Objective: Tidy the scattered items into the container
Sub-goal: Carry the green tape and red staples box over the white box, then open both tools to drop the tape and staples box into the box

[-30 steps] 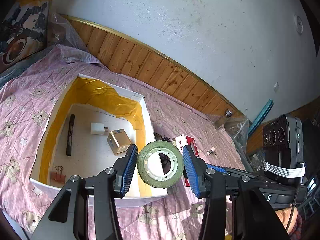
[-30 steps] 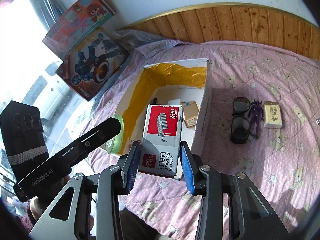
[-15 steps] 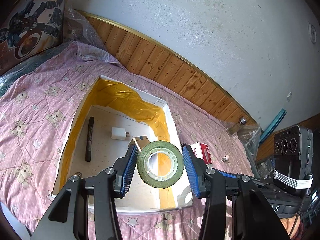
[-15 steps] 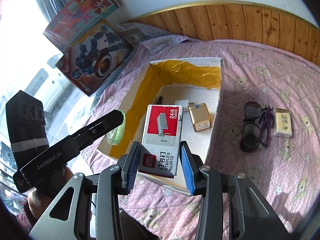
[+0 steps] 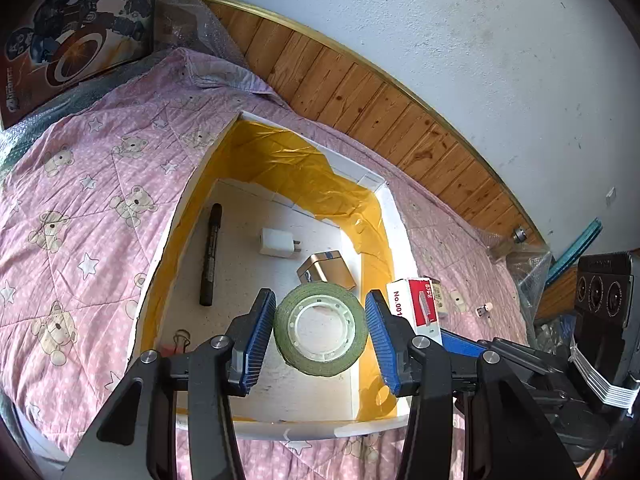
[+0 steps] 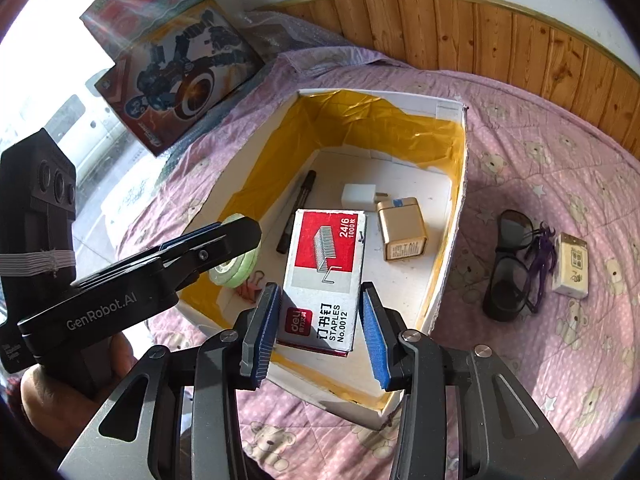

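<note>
one tape roll [image 5: 321, 335], one staple box [image 6: 323, 276], one marker [image 5: 210, 254]

- Left wrist view: sits behind its own fingers [image 5: 260, 332], looks down and forward into the open box [image 5: 394, 240] from close above its near wall; wood-panelled wall [image 5: 360, 92] beyond.
- Right wrist view: also close, above the box [image 6: 460, 216] near corner, angled down over the bed [image 6: 560, 184], facing the boxed toy [image 6: 180, 80] by the window.
- Shared: box interior, with marker [image 5: 210, 256] [image 6: 298, 210], white charger [image 5: 278, 243] [image 6: 360, 197], gold box [image 5: 326, 270] [image 6: 402, 232].
- Each view catches the other gripper: right gripper [image 5: 520, 364] at the right edge, left gripper [image 6: 120, 280] at the left.
</note>
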A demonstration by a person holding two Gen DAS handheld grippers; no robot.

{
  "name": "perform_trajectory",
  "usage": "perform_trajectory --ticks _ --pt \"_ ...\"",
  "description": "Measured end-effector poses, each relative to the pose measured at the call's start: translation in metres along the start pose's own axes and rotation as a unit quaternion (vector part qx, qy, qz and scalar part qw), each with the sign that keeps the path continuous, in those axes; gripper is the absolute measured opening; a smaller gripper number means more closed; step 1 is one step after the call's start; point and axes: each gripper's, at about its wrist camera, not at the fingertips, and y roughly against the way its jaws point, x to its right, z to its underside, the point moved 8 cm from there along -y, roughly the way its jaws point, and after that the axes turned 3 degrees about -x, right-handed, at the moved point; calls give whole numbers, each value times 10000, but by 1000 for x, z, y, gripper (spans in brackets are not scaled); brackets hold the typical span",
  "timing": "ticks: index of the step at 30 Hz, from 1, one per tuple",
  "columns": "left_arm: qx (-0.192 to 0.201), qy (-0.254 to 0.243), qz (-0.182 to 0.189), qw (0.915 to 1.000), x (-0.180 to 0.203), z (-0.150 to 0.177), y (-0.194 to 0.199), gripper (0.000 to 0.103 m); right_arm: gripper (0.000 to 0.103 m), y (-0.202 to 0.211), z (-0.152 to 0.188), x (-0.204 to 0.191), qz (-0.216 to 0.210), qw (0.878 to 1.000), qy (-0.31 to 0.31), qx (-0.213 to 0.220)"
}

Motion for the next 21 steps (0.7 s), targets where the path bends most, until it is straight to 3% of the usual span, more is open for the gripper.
perform_trajectory --ticks 9,21 --pt "-357 160 -331 9987 -20 13 -23 49 45 -22 11 8 34 9998 -72 -207" --pt "-330 -26 -533 9980 -19 18 -21 50 45 -17 30 15 -54 9993 -322 -195"
